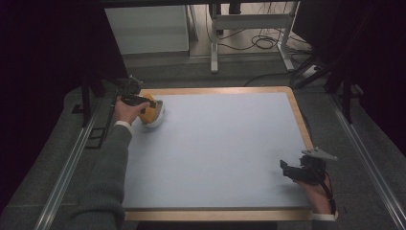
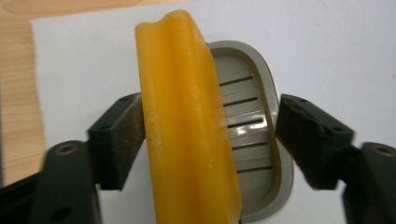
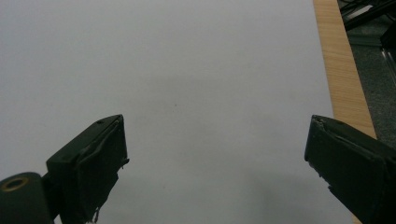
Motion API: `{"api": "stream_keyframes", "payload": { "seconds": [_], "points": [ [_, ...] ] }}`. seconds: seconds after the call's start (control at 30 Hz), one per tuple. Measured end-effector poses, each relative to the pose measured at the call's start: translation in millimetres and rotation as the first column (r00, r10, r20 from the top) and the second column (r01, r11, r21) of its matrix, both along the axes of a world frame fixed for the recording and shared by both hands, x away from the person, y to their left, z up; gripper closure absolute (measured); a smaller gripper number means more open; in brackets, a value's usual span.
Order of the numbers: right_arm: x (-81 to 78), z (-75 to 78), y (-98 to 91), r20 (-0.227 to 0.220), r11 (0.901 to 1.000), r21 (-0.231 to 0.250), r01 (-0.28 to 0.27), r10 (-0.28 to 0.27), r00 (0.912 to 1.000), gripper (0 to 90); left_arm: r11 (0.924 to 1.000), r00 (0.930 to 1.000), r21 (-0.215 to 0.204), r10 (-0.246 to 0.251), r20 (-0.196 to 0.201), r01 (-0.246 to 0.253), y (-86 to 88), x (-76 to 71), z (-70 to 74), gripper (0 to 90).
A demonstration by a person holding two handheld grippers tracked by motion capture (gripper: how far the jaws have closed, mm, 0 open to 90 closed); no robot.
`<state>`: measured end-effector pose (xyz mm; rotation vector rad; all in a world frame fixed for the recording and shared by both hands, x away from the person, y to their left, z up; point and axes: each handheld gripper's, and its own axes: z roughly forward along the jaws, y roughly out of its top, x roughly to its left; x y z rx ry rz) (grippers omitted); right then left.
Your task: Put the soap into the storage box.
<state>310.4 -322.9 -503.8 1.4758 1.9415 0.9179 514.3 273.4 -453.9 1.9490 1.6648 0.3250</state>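
Amber soap bar (image 2: 187, 126) on edge across my grey slotted dish (image 2: 252, 135) at the counter's (image 1: 215, 143) far-left corner, left gripper (image 2: 210, 140) jaws spread astride both, right gripper (image 3: 215, 158) jaws spread near the right edge.

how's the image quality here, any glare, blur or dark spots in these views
High view: dim, the surroundings almost black, the table evenly lit. Left gripper view: the yellow soap bar is sharp, with a small glare patch on the grey slotted dish; the near jaw bases are soft. Right gripper view: soft shadows on the mat between the jaws, whose near parts blur.
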Motion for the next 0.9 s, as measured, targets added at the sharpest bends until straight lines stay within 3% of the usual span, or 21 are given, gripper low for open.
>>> {"api": "stream_keyframes", "payload": {
  "seconds": [0.07,0.17,0.23,0.47,0.57,0.6,0.63,0.73,0.9],
  "points": [
    [-0.2,0.1,0.7,0.001,1.0,0.001,0.002,-0.002,1.0,5.8,0.9996,0.9994,-0.021,-0.017,0.029,0.018,3.0,-5.8,5.3,20.5],
    [-0.5,0.2,1.1,0.001,1.0,-0.002,0.0,0.0,1.0,5.7,0.9994,0.9982,-0.006,-0.034,0.05,0.034,3.6,-9.9,8.8,19.6],
    [-0.7,0.5,1.5,0.003,1.0,-0.003,-0.003,0.003,1.0,5.7,0.9989,0.997,-0.032,-0.033,0.07,0.035,4.8,-14.2,11.5,18.8],
    [-0.9,1.0,2.3,0.007,1.0,-0.004,-0.006,0.006,1.0,5.7,0.9948,0.9892,-0.058,-0.076,0.125,0.084,7.3,-35.2,14.9,18.7],
    [-1.3,2.2,2.8,0.013,1.0,-0.003,-0.007,0.007,0.9999,5.8,0.9903,0.982,-0.071,-0.107,0.155,0.119,6.4,-48.7,15.6,18.9],
    [-1.6,2.6,3.2,0.016,0.9999,-0.006,-0.01,0.01,0.9998,5.7,0.9852,0.976,-0.076,-0.139,0.168,0.154,4.3,-58.7,15.1,19.1],
    [-1.6,2.6,3.2,0.016,0.9999,-0.006,-0.01,0.01,0.9998,5.7,0.9852,0.976,-0.076,-0.139,0.168,0.154,4.3,-58.7,15.1,19.3],
    [-2.0,3.3,3.8,0.021,0.9999,-0.008,-0.014,0.014,0.9997,5.8,0.9781,0.9658,-0.078,-0.175,0.191,0.193,-0.2,-76.1,14.0,19.8],
    [-2.6,4.2,5.4,0.024,0.9997,-0.009,-0.022,0.022,0.9995,5.8,0.9621,0.9427,-0.092,-0.229,0.243,0.257,-10.3,-110.1,6.7,20.7]
  ]
}}
